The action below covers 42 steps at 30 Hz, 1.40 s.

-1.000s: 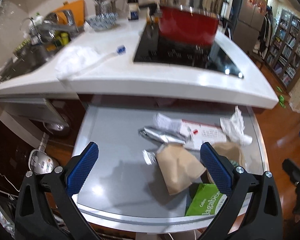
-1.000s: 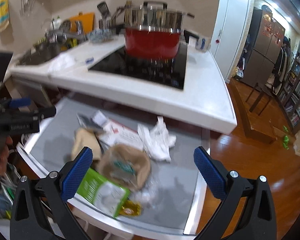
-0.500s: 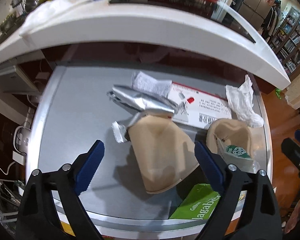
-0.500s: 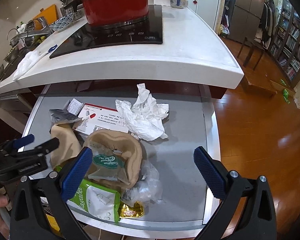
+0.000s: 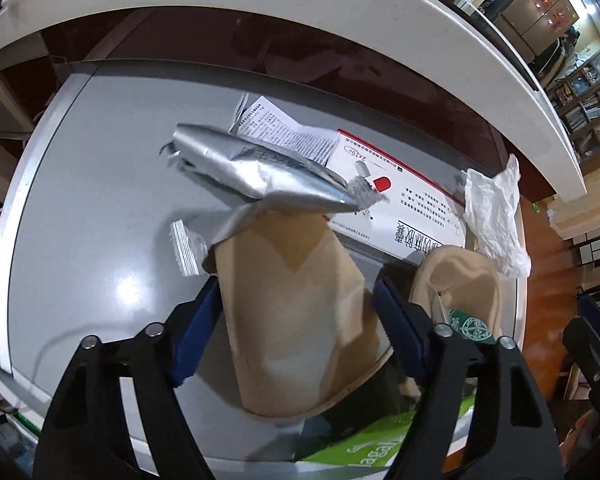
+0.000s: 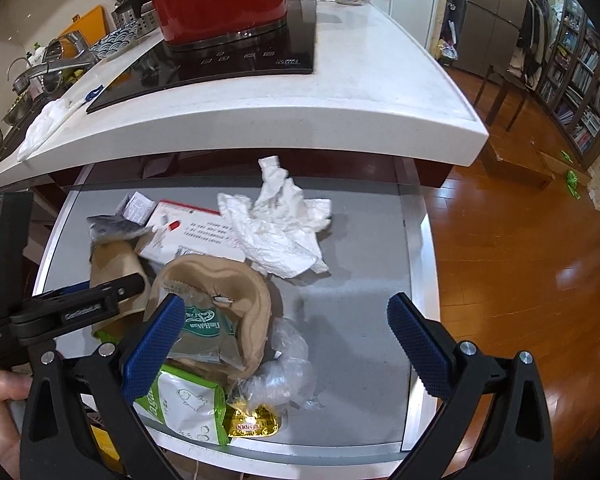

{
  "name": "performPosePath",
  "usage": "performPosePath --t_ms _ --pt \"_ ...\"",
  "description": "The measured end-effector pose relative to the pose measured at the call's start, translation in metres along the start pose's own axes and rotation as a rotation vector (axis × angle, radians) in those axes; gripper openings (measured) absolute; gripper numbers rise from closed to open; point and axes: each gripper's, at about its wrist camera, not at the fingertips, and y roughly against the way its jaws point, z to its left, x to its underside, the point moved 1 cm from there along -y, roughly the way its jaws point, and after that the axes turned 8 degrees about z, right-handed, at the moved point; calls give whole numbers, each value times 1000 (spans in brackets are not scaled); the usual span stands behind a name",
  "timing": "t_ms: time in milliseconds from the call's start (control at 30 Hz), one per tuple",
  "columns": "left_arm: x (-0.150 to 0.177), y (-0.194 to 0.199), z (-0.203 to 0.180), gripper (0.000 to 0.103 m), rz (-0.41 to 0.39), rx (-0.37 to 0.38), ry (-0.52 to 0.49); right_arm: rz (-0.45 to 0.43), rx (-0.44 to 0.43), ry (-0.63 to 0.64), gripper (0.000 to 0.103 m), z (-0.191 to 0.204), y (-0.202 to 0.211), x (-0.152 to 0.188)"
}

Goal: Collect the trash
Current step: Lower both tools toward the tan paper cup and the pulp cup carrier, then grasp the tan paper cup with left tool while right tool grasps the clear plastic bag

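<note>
A grey table (image 6: 352,292) strewn with trash sat below a white counter (image 6: 340,92); the left tool (image 5: 296,320) was closing around a tan pouch (image 5: 296,312), the right tool (image 6: 284,340) gaped wide.

Can't tell if my left gripper (image 5: 296,316) pads actually press the tan paper bag (image 5: 296,320); contact lines sit behind its edges. Green snack pack (image 5: 364,456) is cut off by the bottom edge in the left wrist view and half under my fingers in the right. Print on the medicine box (image 6: 196,232) too small to read. Silver foil pouch (image 5: 256,172) covers the leaflet's lower part.
</note>
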Motion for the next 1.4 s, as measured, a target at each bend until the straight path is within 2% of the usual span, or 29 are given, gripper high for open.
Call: performPosePath --t_ms 67,133,233,300,367,500,567,600,667,700,767,833,900,1133,1200,1233,1267,1333,1400 --pt "0 1 1 63 -3 5 -8 6 -24 30 97 4 0 1" --pt "-1 1 4 62 2 19 -22 2 -43 80 94 12 1 4" --pt "-2 1 9 60 16 29 -34 -3 -23 232 88 34 0 10" --pt "-9 -2 13 60 38 46 -30 11 -31 295 79 43 -1 11" --pt "-10 -3 18 60 54 72 -17 22 -57 345 75 51 -3 12" --pt "-9 0 26 61 57 65 -35 80 -34 418 74 66 -19 8" --pt "-6 8 26 66 59 58 -34 107 -34 429 70 67 -30 7" --pt "-6 8 27 66 60 59 -36 127 -43 432 62 68 -36 6" --pt "-6 12 32 67 64 63 -39 175 -70 428 53 66 -46 4" --pt "-5 13 33 68 68 66 -40 196 -70 425 53 65 -52 3" --pt "-2 13 31 78 88 78 -48 220 -56 430 53 64 -60 4" --pt "2 14 28 82 80 79 -57 218 -60 433 52 63 -62 6" --pt "4 12 27 82 84 73 -62 227 -84 426 40 63 -64 5" --pt "4 -6 12 82 102 65 -40 231 -116 426 31 68 -65 5" --pt "5 -8 11 76 85 66 -45 231 -114 424 30 70 -66 6" --pt "5 -8 10 70 85 66 -45 230 -113 423 30 69 -66 6" --pt "5 -9 9 59 82 70 -44 228 -113 422 30 69 -66 6" --pt "4 -7 12 57 90 98 -36 222 -121 415 30 67 -64 6" --pt "6 -4 15 55 81 95 -37 217 -122 409 30 65 -63 5"
